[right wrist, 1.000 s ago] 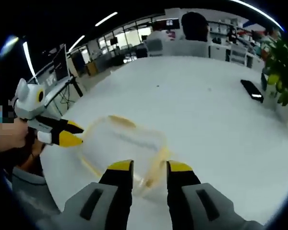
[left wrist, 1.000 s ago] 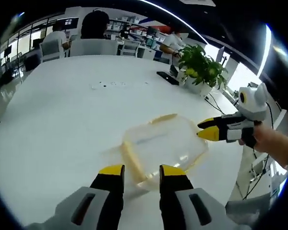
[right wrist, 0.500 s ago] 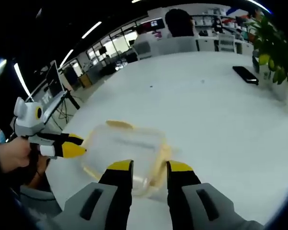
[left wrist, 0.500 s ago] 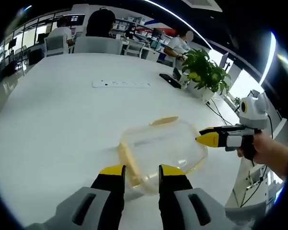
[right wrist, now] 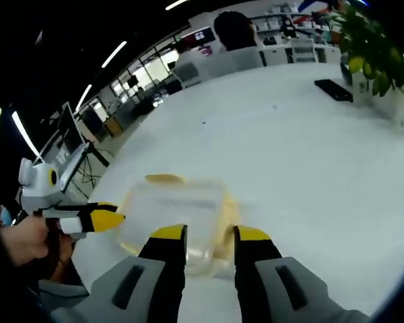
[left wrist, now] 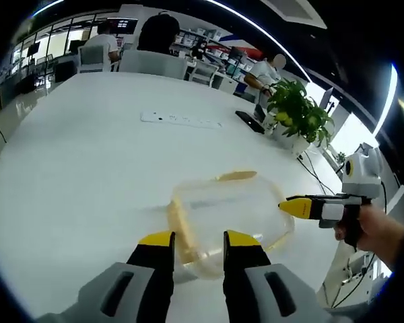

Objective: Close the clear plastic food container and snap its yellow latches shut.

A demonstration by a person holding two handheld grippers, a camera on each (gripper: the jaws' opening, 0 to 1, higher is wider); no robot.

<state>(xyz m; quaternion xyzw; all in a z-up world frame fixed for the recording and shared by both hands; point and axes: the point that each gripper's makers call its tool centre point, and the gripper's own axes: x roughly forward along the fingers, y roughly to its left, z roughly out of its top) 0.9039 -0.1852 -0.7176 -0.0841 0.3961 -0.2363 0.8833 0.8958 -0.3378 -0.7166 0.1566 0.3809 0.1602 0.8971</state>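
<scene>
The clear plastic container (left wrist: 232, 219) lies on the white table (left wrist: 87, 175) with its lid on top. One yellow latch (left wrist: 237, 176) sticks out on the far side and another (left wrist: 178, 225) on the left. My left gripper (left wrist: 198, 241) hovers at its near edge, jaws slightly apart and holding nothing. My right gripper (left wrist: 291, 205) points at the container's right end. In the right gripper view the container (right wrist: 175, 212) sits just past my right gripper (right wrist: 211, 235), whose jaws are slightly apart and hold nothing. The left gripper (right wrist: 111, 219) points at the container's left end.
A potted plant (left wrist: 296, 111), a dark phone (left wrist: 248, 121) and a white power strip (left wrist: 182, 121) lie farther back on the table. People sit at the far end (left wrist: 155, 40). The table edge (right wrist: 87, 256) runs close to the container. A hand (left wrist: 377, 232) holds the right gripper.
Both cameras have drifted slightly. In the left gripper view the right gripper now sits lower at the container's right end, its tips looking closer together. The container has stayed put.
</scene>
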